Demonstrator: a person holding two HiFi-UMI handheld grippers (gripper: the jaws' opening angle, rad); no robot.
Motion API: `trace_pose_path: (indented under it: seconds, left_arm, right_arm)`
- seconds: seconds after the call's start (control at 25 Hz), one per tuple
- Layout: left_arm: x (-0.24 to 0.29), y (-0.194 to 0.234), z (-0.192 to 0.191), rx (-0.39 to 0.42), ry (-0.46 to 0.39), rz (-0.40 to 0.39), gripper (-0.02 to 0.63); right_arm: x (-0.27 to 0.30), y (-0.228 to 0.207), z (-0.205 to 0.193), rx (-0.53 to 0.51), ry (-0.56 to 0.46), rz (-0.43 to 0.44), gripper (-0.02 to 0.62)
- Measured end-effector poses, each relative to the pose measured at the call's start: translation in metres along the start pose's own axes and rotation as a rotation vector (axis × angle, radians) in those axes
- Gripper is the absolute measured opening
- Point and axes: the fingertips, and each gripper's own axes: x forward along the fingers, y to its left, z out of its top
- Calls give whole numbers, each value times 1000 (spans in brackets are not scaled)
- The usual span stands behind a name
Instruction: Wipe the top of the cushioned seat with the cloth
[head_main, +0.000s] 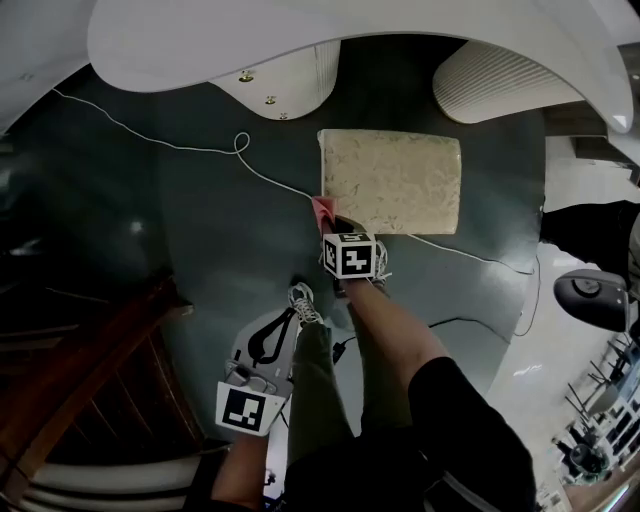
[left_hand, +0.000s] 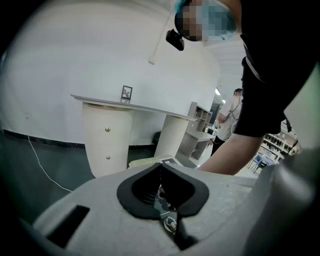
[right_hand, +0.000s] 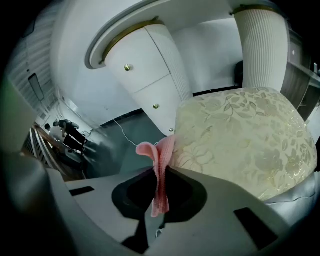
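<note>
The cushioned seat (head_main: 390, 180) is a cream square stool with a floral pattern, standing on the dark floor. In the right gripper view its top (right_hand: 240, 135) fills the right side. A pink cloth (right_hand: 159, 165) hangs folded between the jaws of my right gripper (right_hand: 160, 172), which is shut on it. In the head view the cloth (head_main: 323, 210) touches the seat's near left corner, just ahead of the right gripper (head_main: 335, 225). My left gripper (head_main: 275, 335) hangs low beside the person's leg, away from the seat. Its jaws (left_hand: 161, 167) are shut on nothing.
A white desk (head_main: 290, 75) with a drawer pedestal and a ribbed column (head_main: 500, 80) stands behind the seat. A white cable (head_main: 180, 145) runs across the floor past the seat. Dark wooden furniture (head_main: 90, 400) is at the lower left. The person's shoes (head_main: 303, 300) are close to the seat.
</note>
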Motion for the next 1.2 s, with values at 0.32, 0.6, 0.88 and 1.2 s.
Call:
trace_pose_path:
  seconds: [0.32, 0.6, 0.88, 1.2]
  left_arm:
    - [0, -1, -2, -1, 5, -10, 18]
    - [25, -25, 7, 5, -10, -65, 18]
    - [56, -47, 15, 16, -2, -110, 18]
    - [98, -71, 27, 30, -1, -153, 18]
  right_arm:
    - [1, -16, -5, -66, 23, -52, 26]
    - [-30, -66, 0, -30, -10, -100, 26]
    - [-80, -168, 4, 11, -19, -228, 26]
    - [-133, -272, 4, 59, -26, -374, 26]
